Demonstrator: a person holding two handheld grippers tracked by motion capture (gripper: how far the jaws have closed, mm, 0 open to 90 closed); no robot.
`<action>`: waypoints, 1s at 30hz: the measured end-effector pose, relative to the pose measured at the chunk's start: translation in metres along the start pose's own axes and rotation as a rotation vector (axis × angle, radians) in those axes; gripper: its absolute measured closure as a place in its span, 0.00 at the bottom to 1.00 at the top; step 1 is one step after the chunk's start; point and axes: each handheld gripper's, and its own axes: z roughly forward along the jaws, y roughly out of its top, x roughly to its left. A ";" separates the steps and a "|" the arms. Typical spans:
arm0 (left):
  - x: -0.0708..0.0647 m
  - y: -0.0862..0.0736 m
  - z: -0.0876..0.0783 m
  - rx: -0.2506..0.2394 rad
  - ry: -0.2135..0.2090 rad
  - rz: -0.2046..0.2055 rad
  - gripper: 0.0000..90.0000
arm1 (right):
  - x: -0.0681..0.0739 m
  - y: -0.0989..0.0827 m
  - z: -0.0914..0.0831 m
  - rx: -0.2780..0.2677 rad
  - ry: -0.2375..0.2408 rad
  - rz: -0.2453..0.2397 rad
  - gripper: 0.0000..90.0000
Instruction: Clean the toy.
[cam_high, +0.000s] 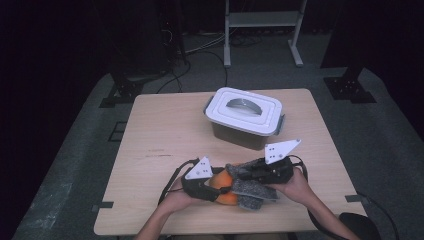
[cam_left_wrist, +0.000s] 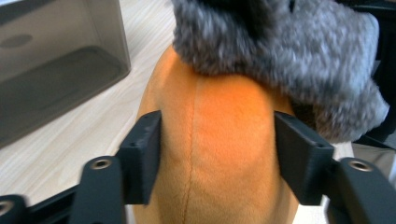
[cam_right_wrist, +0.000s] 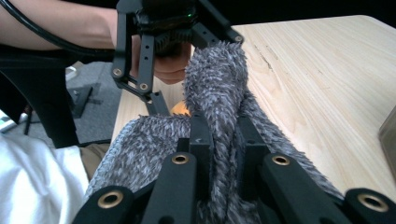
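Grippers are meeting near the tabletop's (cam_high: 150, 130) front edge in the high view, the left gripper (cam_high: 216, 186) clamping an orange plush toy (cam_high: 225, 190) while the right gripper (cam_high: 239, 175) is reaching in from the other side and holding a grey fuzzy cloth (cam_high: 252, 192) that is draping over the toy. Beyond both grippers, a lidded plastic box (cam_high: 245, 117) is sitting well apart. Looking along the left gripper (cam_left_wrist: 217, 154) in its own view, the two black jaws are pressing into either side of the orange plush toy (cam_left_wrist: 210, 140), which is bulging between them, with the grey fuzzy cloth (cam_left_wrist: 280, 51) lying on its far end just ahead of the jaws and the box (cam_left_wrist: 56, 60) standing off to one side. Riding on the right gripper (cam_right_wrist: 224, 140), its view is showing jaws pressed close together, pinching a raised fold of the grey fuzzy cloth (cam_right_wrist: 219, 93); just ahead, the left gripper (cam_right_wrist: 159, 93) and a sliver of the orange plush toy (cam_right_wrist: 180, 109) are showing.
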 end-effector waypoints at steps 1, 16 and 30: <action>-0.001 0.000 0.001 -0.005 -0.001 0.002 0.43 | -0.001 -0.002 -0.003 -0.004 0.005 0.012 0.89; -0.004 0.004 0.001 -0.015 -0.006 0.061 0.47 | -0.016 -0.019 -0.054 -0.035 -0.119 0.080 0.89; 0.012 0.001 0.004 0.006 -0.032 -0.078 0.17 | -0.015 -0.028 -0.034 -0.026 -0.071 0.088 0.89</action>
